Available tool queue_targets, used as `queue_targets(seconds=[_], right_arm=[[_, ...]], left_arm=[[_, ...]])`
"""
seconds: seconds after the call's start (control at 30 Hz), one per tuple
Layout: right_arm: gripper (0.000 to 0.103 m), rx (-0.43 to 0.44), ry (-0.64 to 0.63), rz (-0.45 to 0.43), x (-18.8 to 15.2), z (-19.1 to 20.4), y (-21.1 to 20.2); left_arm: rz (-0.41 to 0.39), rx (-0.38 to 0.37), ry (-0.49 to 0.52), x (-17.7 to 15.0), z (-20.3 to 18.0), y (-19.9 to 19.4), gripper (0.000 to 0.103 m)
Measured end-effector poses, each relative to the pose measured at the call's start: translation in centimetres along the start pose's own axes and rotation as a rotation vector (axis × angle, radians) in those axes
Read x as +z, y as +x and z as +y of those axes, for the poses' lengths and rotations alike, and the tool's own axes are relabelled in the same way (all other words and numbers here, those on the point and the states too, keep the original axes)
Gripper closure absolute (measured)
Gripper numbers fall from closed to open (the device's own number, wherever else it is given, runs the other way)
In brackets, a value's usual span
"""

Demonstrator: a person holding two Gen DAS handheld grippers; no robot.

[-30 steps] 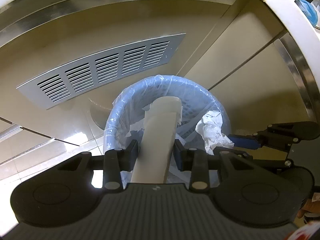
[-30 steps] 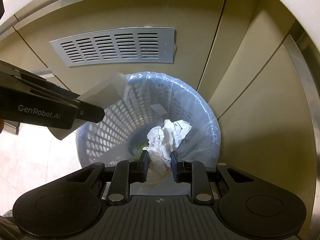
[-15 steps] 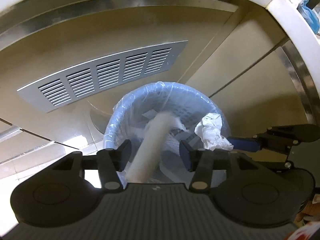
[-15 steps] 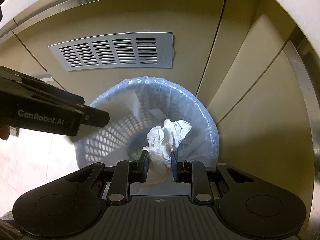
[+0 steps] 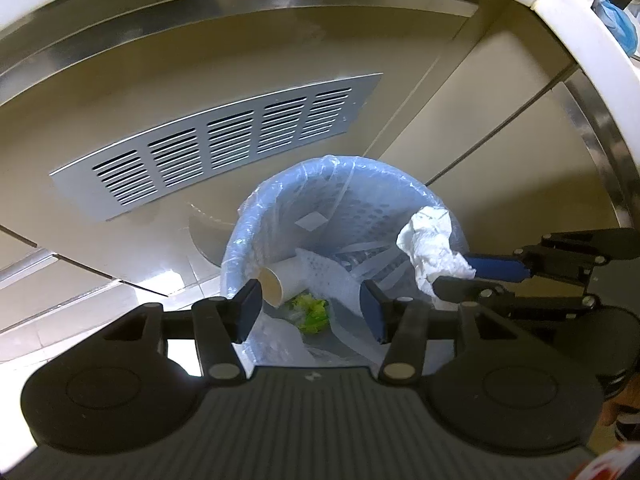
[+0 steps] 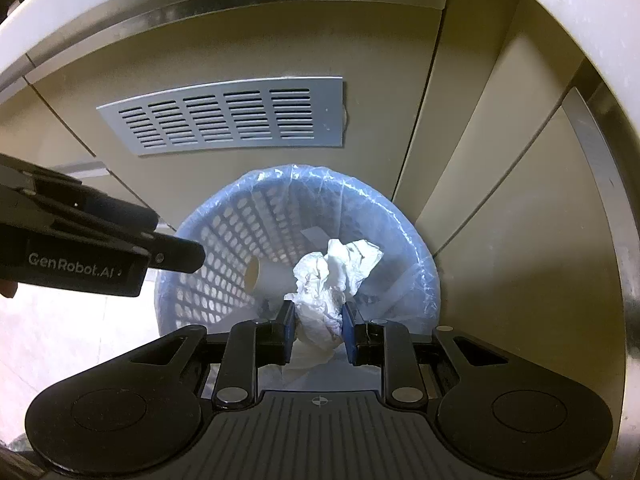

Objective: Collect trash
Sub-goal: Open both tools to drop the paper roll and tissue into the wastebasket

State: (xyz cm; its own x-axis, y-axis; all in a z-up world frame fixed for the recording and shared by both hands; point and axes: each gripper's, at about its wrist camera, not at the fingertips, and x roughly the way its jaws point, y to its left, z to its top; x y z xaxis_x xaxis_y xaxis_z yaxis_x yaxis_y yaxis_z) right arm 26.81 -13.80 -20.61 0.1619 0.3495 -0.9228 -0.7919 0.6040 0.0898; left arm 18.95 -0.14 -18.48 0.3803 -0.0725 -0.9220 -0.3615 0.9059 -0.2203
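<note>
A blue perforated waste basket with a clear liner stands on the floor against a beige cabinet. My left gripper hangs over its mouth, open, with nothing between its pads. A white paper cup lies on its side at the basket's bottom, beside green scraps. My right gripper is shut on a crumpled white paper napkin above the basket's right half. In the left wrist view the right gripper's fingers reach in from the right.
A grey louvred vent plate is fixed to the cabinet behind the basket. A white countertop edge curves overhead at the right, with blue and white items on it. Pale floor tiles lie to the left.
The left gripper's jaws spread apart and let go of the paper cup, which fell into the basket. The right gripper kept its hold on the napkin and stayed in place.
</note>
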Motion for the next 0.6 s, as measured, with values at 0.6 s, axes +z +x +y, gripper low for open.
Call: queue_targets(seconds=[0.6], right_arm=[[0.045, -0.003, 0.002, -0.039, 0.4, 0.7, -1.2]], left_arm=[[-0.036, 0.016, 0.011, -0.4, 0.9, -1.6, 0.044]])
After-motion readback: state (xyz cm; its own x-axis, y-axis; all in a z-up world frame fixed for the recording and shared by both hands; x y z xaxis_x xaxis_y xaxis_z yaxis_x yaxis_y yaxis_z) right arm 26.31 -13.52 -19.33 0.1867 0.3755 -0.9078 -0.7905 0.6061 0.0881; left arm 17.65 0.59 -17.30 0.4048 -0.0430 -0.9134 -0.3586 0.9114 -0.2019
